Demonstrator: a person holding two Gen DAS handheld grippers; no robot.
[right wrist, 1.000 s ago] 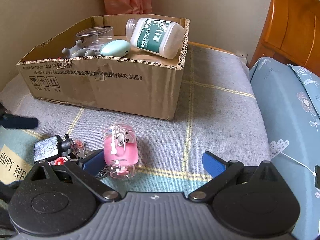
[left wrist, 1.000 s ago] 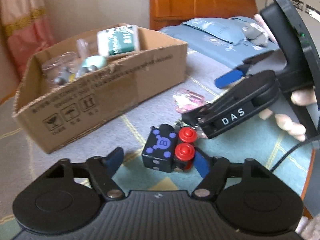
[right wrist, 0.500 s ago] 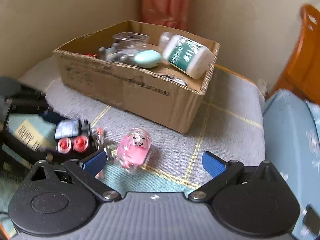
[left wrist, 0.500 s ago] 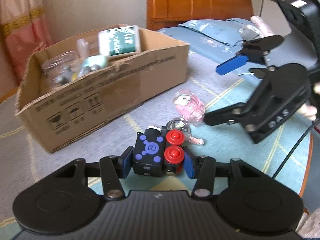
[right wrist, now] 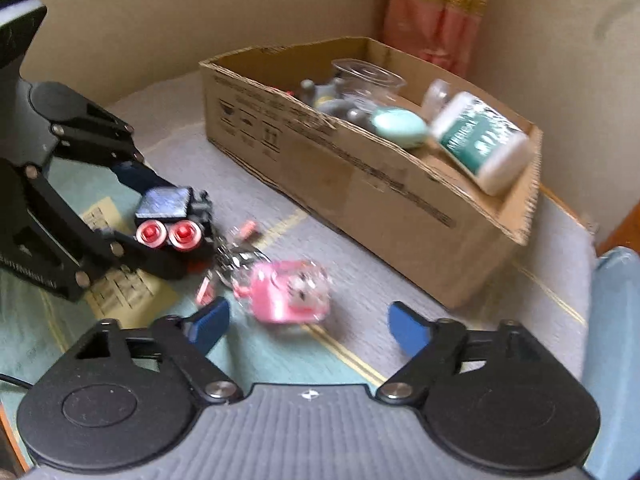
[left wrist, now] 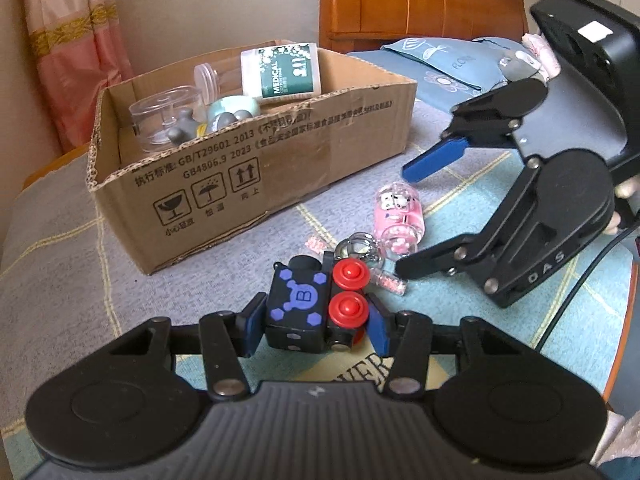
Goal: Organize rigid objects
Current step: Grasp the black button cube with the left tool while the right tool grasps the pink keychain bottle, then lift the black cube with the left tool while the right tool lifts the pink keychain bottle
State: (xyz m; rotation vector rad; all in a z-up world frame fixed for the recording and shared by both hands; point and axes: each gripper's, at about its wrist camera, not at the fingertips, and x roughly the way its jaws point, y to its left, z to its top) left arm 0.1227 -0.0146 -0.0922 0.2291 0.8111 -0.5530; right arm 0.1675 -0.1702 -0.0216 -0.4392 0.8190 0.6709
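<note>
Your left gripper (left wrist: 316,326) fingers clamp the black toy block (left wrist: 306,308). Your right gripper (right wrist: 308,326) fingers, just narrowing yet parted, straddle the pink capsule toy (right wrist: 290,294), lying crosswise just ahead.

The cardboard box (left wrist: 256,160) bears printed lines on its near wall, with "GB/T29601 2013" and "GB4806.9 2023" readable amid Chinese characters, above three handling signs: a broken glass, an umbrella and two up arrows. In the box, at 12 o'clock, the white bottle (left wrist: 280,70) has a green label reading "MEDICAL". The black cube (left wrist: 298,300) carries a purple "B". The right claw (left wrist: 408,220) body shows "DAS". A mat (left wrist: 360,372) at 6 o'clock shows "VER".
</note>
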